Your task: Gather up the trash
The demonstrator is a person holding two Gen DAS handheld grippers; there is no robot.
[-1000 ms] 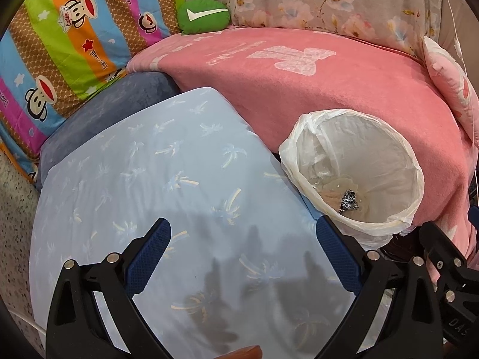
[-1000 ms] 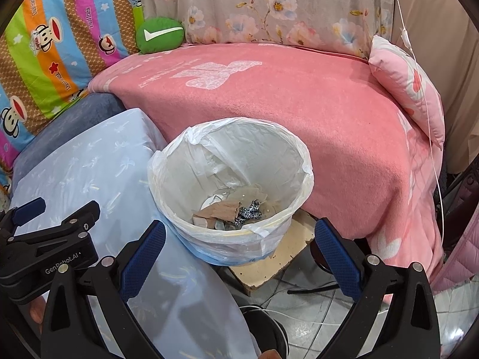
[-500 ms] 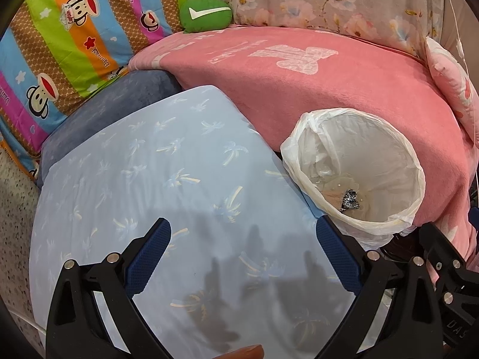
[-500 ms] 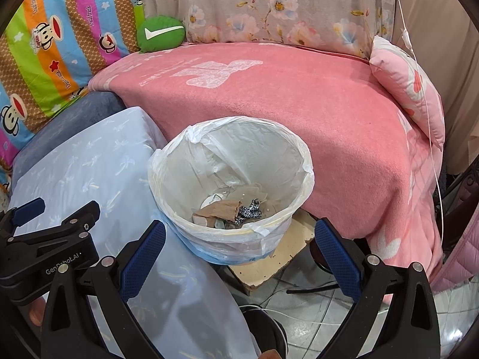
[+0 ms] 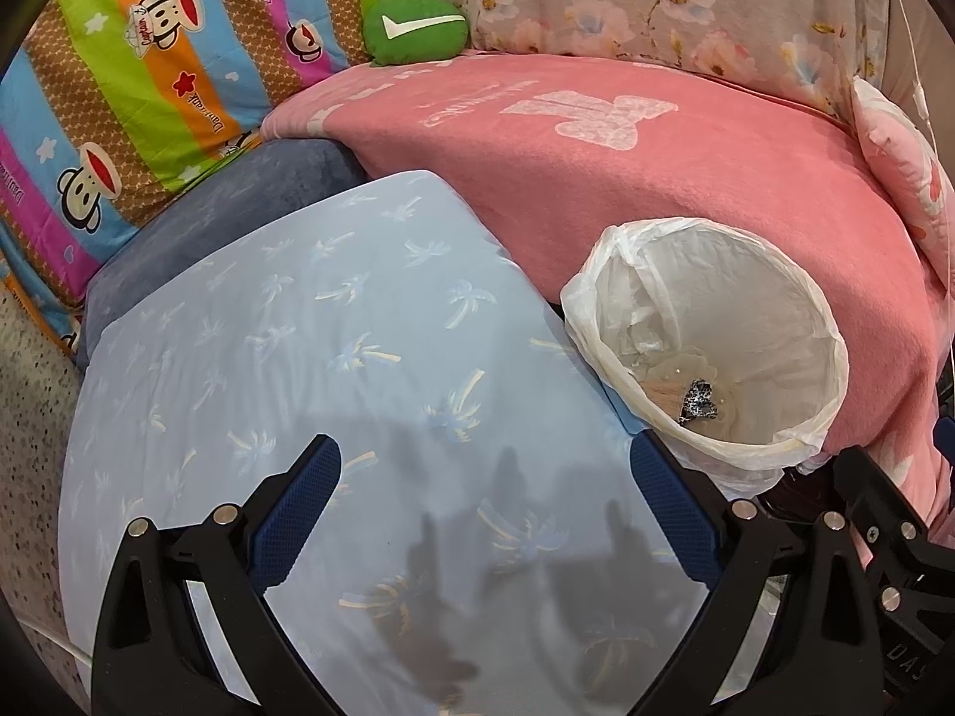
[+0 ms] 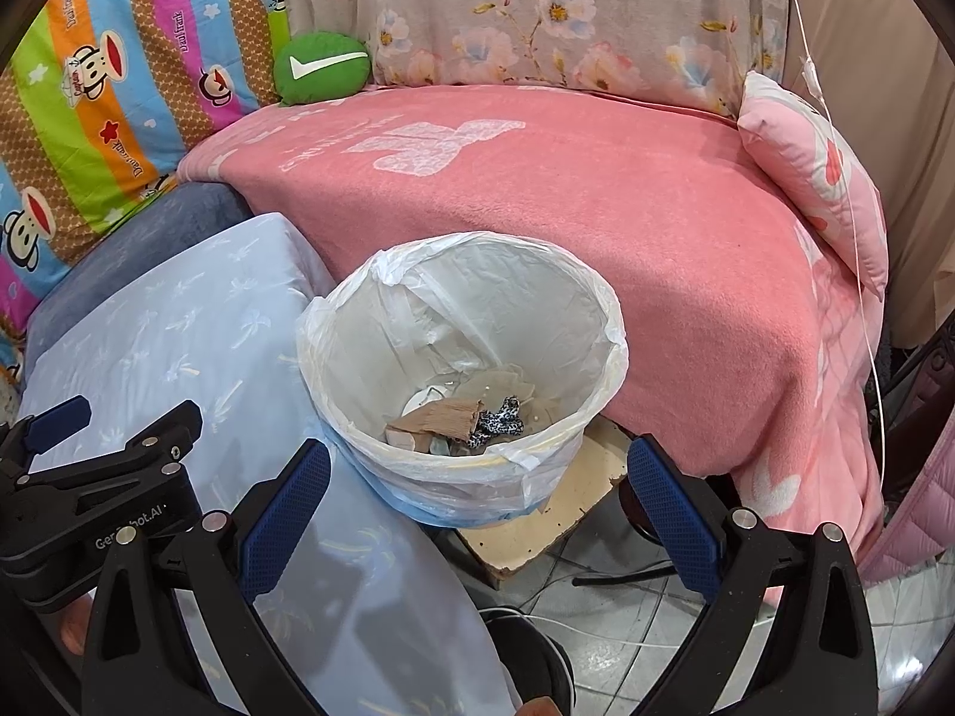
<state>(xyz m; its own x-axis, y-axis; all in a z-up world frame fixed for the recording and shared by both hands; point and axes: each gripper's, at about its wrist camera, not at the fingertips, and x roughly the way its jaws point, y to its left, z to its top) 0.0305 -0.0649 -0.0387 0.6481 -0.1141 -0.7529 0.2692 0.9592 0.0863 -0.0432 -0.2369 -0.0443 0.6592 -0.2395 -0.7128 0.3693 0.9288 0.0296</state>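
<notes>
A trash bin (image 6: 603, 370) lined with a white plastic bag stands between the light blue cushion and the pink blanket; it also shows in the left wrist view (image 5: 829, 358). Inside lie brown paper (image 6: 441, 417), a black-and-white crumpled scrap (image 6: 501, 417) and other bits. The scrap also shows in the left wrist view (image 5: 698, 400). My right gripper (image 6: 477, 501) is open and empty, just in front of the bin. My left gripper (image 5: 483, 507) is open and empty above the light blue cushion (image 5: 298, 358), left of the bin.
A pink blanket (image 6: 567, 197) covers the sofa behind the bin. A green cushion (image 6: 319, 65), a striped monkey-print pillow (image 5: 119, 89) and a pink pillow (image 6: 818, 167) lie at the back. A wooden board (image 6: 537, 525) sits under the bin, with cables on the tiled floor (image 6: 627, 614).
Both grippers have drifted slightly; the views shift a little. Both stay open and empty.
</notes>
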